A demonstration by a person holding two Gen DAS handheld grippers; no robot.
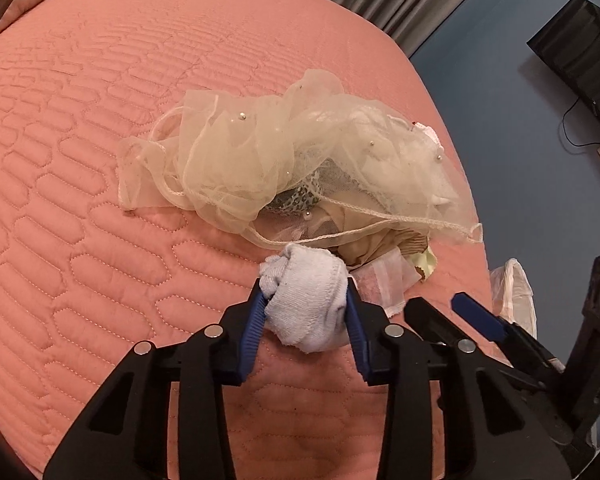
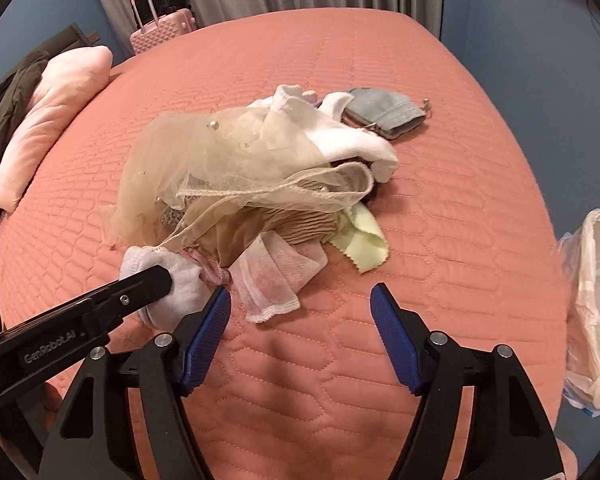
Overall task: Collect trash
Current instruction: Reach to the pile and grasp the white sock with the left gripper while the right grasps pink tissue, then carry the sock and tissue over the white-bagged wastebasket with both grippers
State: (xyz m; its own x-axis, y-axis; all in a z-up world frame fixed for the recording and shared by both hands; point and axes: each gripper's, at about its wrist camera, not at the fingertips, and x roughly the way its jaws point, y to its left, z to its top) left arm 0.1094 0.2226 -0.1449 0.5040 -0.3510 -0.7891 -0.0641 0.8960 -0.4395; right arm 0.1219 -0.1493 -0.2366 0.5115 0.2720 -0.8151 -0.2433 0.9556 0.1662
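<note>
Left gripper [image 1: 306, 312], low centre of its view, is clamped on one balled white sock [image 1: 306, 304] at the near edge of one heap of cloth scraps [image 2: 260, 184]; right gripper [image 2: 300, 320] stands apart, empty, over the bedspread [image 2: 440, 240]. Risk: the heap's veil cord [image 1: 300, 236] (draped just above the sock) may snag and drag the pile. One bag [image 2: 592, 300] waits at the right edge.

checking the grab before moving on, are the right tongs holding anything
No, the right tongs stand open over bare bedspread, nothing between their blue pads, while the white sock sits in the left tongs.
</note>
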